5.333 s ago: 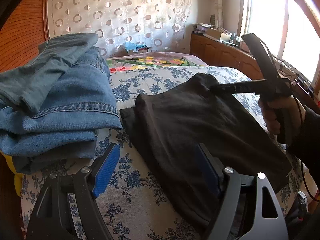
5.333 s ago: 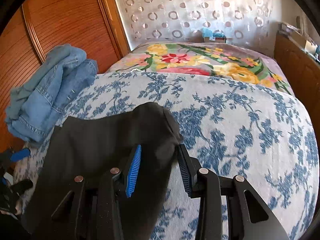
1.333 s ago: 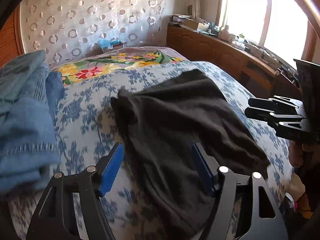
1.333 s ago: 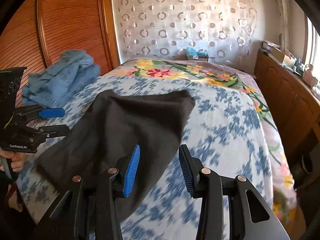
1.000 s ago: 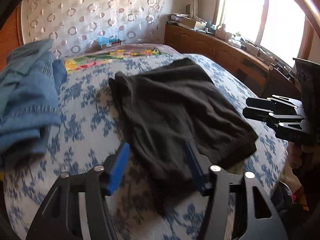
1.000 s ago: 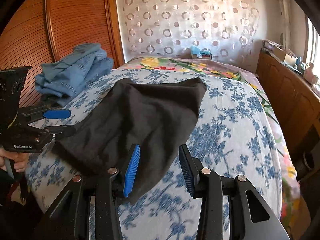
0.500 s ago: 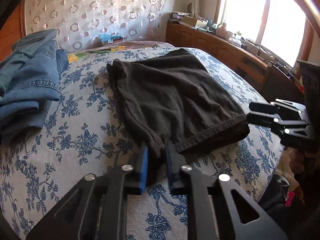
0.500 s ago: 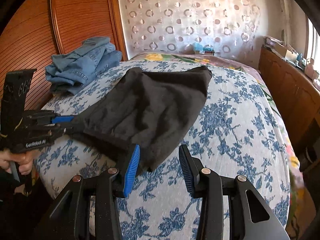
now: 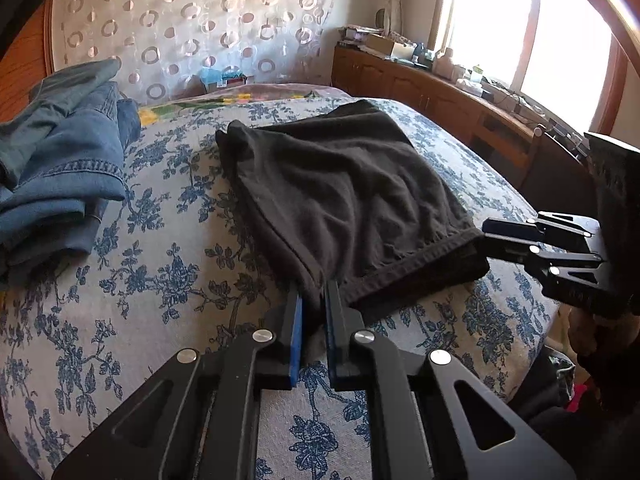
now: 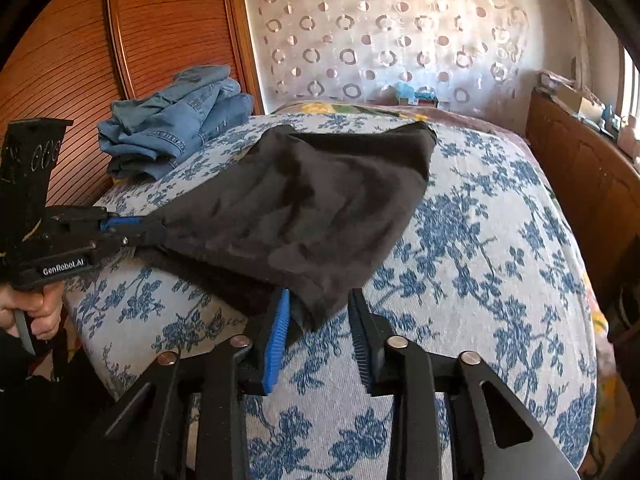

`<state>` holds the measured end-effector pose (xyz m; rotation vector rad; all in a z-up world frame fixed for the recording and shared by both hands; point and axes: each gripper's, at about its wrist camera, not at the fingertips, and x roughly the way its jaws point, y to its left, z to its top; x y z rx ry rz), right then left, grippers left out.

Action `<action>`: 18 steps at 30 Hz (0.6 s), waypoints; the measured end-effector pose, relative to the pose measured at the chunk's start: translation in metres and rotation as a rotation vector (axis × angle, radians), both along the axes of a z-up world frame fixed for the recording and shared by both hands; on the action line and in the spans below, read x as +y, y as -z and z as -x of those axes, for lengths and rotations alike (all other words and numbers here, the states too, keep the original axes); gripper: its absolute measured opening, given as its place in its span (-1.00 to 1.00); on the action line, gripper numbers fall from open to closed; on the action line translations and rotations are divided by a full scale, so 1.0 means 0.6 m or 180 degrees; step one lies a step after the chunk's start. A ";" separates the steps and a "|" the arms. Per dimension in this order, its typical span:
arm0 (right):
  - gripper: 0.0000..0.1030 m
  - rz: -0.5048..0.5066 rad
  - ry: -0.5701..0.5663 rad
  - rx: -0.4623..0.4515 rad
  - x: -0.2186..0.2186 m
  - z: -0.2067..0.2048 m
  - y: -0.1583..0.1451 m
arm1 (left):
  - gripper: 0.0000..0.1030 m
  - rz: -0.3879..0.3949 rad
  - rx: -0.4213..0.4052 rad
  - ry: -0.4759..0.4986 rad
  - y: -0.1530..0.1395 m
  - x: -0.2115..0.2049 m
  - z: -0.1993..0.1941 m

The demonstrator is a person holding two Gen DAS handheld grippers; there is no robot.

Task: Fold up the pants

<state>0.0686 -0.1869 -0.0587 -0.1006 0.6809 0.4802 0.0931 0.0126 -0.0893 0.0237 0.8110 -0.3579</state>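
Note:
Black pants [image 9: 352,192] lie folded flat on the flowered bed cover [image 9: 160,280], with a hemmed edge towards me. My left gripper [image 9: 314,292] is shut on the near left corner of that edge; the cloth is pinched between the blue pads. The right wrist view shows it from the side [image 10: 152,232], held by a hand. My right gripper [image 10: 318,304] has the other near corner of the pants [image 10: 312,208] between its jaws. They are closing, and the right pad still stands off the cloth. The left wrist view shows the right gripper [image 9: 486,236] at that corner.
A pile of blue jeans [image 9: 60,160] lies at the far left of the bed, next to the wooden wardrobe [image 10: 60,60]. Low wooden cabinets [image 9: 440,96] run under the window along the right side. The bed's near edge drops off just below both grippers.
Both grippers moved to the near edge of the pants. The left jaws went from wide apart to shut on the left corner. The right jaws narrowed slightly around the right corner.

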 end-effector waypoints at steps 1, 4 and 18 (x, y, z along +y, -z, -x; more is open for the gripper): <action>-0.90 -0.0004 -0.0028 -0.0007 0.002 0.001 0.001 | -0.79 0.0009 -0.0004 0.0004 -0.001 0.000 0.001; -0.96 -0.0035 -0.0046 -0.0081 -0.003 0.009 -0.004 | -0.79 0.0046 -0.0040 -0.0002 -0.008 0.003 0.007; -0.97 -0.0124 -0.0248 0.0090 -0.025 0.043 0.006 | -0.79 0.0034 0.0063 0.0008 0.013 0.009 0.023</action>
